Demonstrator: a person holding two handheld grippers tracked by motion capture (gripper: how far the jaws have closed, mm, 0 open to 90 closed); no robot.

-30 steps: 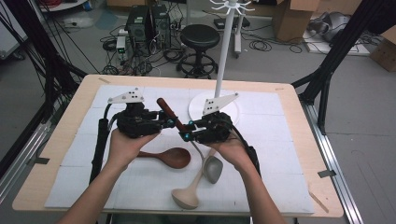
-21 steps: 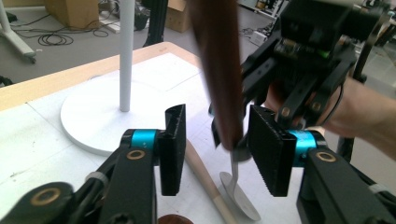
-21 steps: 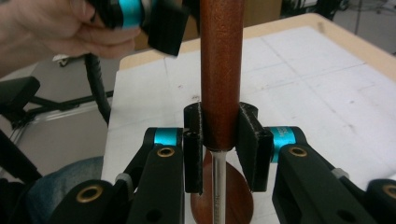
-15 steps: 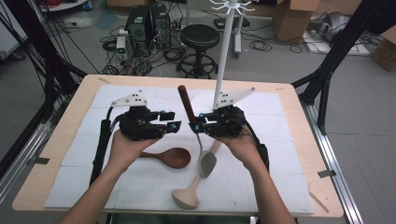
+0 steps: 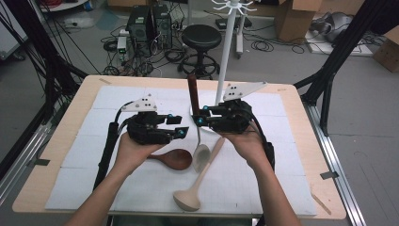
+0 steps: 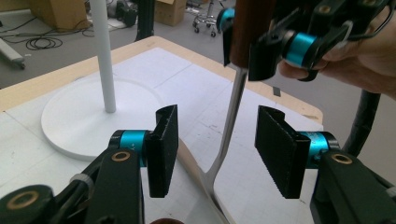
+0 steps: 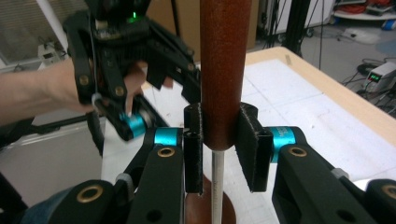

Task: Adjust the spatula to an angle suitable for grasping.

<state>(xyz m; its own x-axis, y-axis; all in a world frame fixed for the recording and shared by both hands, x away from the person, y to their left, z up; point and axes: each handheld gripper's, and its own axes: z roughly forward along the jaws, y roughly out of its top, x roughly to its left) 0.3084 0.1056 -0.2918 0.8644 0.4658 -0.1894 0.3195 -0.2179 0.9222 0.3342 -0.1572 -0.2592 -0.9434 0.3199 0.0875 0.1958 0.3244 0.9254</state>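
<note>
High view: the right gripper (image 5: 200, 117) is holding a spoon (image 5: 194, 96) upright above the bench (image 5: 301, 155).

Left gripper view: the left gripper (image 6: 217, 144) has just been opening, fingers (image 6: 163, 147) standing apart around the spoon's shaft, not touching.

Right gripper view: fingers (image 7: 250, 144) are clamping the spoon's handle.

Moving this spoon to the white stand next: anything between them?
Nothing visible lies between the spoon and the stand. The left tool, whose jaws have just been opening, straddles the spoon's shank without touching.
</note>
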